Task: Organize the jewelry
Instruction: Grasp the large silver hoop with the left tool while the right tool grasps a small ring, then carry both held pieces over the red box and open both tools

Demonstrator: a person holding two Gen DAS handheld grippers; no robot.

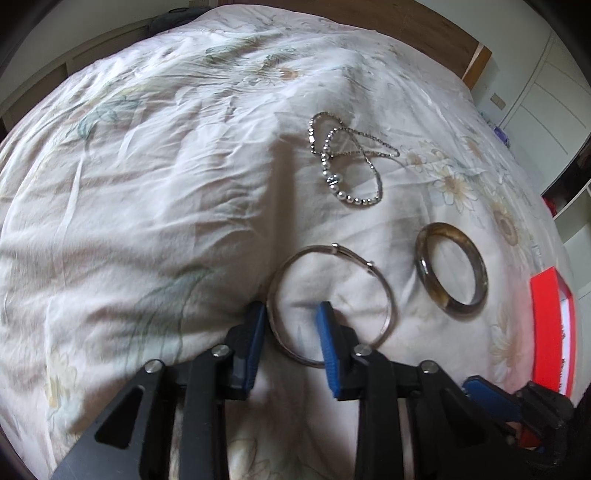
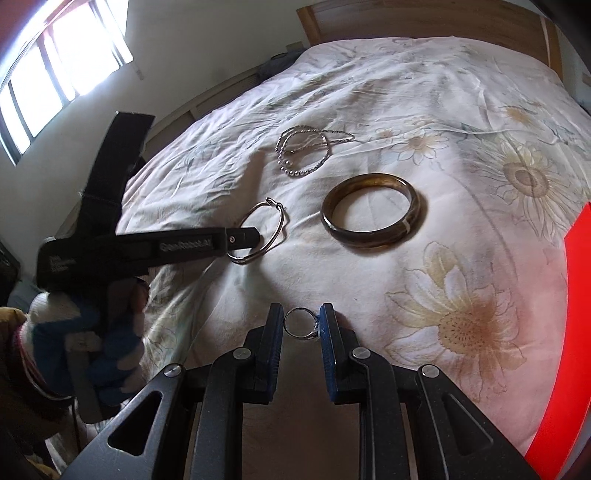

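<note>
A thin silver bangle (image 1: 317,250) lies on the flowered bed cover (image 1: 147,184). My left gripper (image 1: 291,310) straddles its near-left rim, one blue pad outside the hoop and one inside, with a gap still showing. The right wrist view shows that gripper (image 2: 253,236) from the side at the bangle (image 2: 283,221). My right gripper (image 2: 301,309) is shut on a small silver ring (image 2: 316,328), which spans from pad to pad just above the cover. A brown stone bangle (image 1: 463,307) (image 2: 365,235) lies flat to the right. Tangled beaded chains (image 1: 347,162) (image 2: 306,151) lie farther back.
A red box (image 1: 550,325) (image 2: 570,332) sits at the right edge of the bed. A gloved hand (image 2: 92,332) holds the left gripper. A wooden headboard (image 2: 406,18) closes the far end and a window (image 2: 55,55) is at the left.
</note>
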